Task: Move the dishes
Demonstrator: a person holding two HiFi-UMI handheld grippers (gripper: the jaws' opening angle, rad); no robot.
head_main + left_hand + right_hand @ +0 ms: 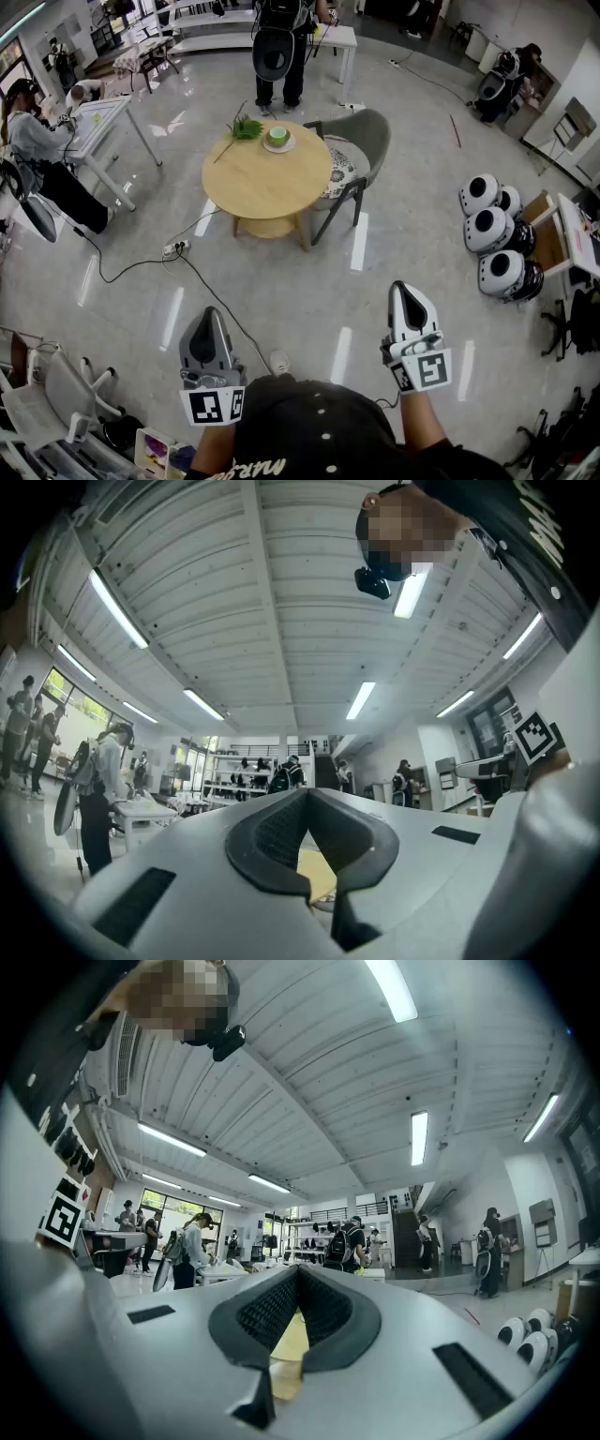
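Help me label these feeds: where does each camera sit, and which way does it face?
Head view: on the person's head, facing down at the round table; left gripper, right gripper, torso show.
Left gripper view: on that gripper, along its closed jaws; wearer overhead.
Right gripper view: the same, mirrored.
Both glimpse the round table between jaws.

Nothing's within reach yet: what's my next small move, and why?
Probably walk up to the round table: the cup on its saucer sits at its far edge, and the left tool and right tool are shut, empty, far short.
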